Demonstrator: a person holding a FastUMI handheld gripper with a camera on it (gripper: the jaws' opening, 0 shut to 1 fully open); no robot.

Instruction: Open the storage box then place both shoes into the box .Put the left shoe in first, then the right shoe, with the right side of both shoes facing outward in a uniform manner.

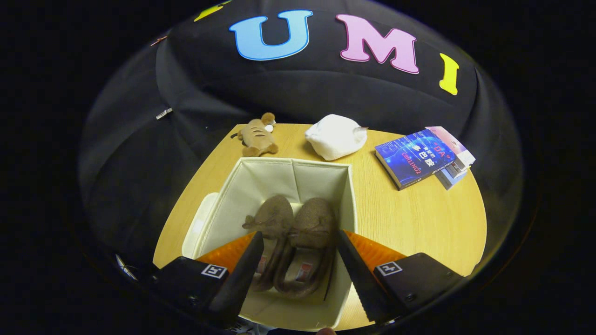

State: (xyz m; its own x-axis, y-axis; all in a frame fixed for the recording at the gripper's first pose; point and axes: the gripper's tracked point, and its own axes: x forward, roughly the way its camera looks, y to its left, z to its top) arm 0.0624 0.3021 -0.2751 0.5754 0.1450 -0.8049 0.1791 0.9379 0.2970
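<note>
A cream fabric storage box (260, 186) stands open on the round wooden table (419, 218). Two brown shoes lie side by side on its floor, toes pointing away from me: the left-hand shoe (272, 221) and the right-hand shoe (311, 232). My gripper (300, 244) hovers above the box's near half, open, with its fingers spread to either side of the pair and nothing between them. The shoes' heels lie between and below the fingers. A pale lid (198, 223) pokes out beside the box's left wall.
Beyond the box lie a small brown plush toy (257, 136), a white cloth bundle (336, 136) and a stack of books with a blue cover (421, 157) to the right. Bare tabletop spreads to the right of the box.
</note>
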